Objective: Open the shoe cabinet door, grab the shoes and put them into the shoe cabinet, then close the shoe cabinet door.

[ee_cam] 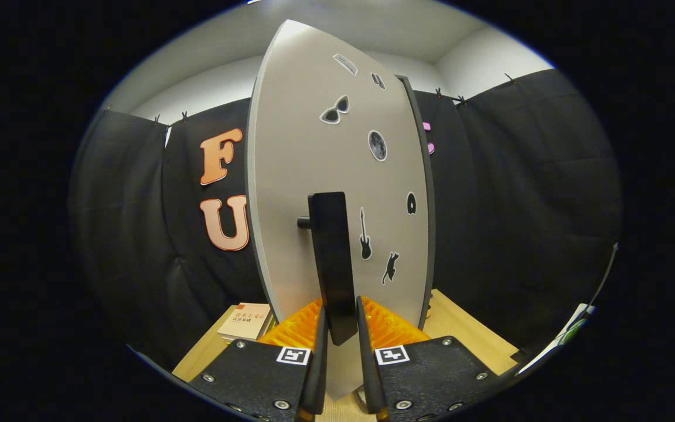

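Note:
A grey shoe cabinet door (pixel 314 176) with several small stickers stands right in front of me, swung out toward the camera. Its long black bar handle (pixel 331 258) runs vertically down the door. My gripper (pixel 342 328) is shut on the lower end of that handle, one finger pressing each side. The door hides the cabinet's inside. No shoes can be seen.
A light wooden tabletop (pixel 466 334) lies under the door. A small book (pixel 246 321) lies on it to the left of the fingers. Black cloth walls close the booth behind and on both sides.

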A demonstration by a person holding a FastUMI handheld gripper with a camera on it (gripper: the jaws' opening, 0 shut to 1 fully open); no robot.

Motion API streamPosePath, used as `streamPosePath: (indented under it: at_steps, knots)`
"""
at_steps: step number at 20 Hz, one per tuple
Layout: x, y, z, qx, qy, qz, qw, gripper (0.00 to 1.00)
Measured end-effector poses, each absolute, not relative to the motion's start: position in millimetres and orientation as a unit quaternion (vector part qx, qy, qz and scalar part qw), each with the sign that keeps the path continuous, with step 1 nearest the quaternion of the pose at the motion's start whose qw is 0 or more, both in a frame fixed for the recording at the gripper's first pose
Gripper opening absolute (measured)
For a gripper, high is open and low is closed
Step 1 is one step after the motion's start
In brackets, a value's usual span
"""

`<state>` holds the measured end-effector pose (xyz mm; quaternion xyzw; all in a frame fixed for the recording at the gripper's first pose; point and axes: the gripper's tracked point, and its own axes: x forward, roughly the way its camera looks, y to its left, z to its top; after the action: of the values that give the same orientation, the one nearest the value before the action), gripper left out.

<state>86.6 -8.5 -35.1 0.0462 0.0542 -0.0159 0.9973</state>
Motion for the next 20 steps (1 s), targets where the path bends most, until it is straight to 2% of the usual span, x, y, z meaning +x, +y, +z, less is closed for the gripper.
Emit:
streamPosePath:
  at_steps: [20]
  knots:
    - [36,-116,-33,0.038,0.05,-0.111,0.992,0.26]
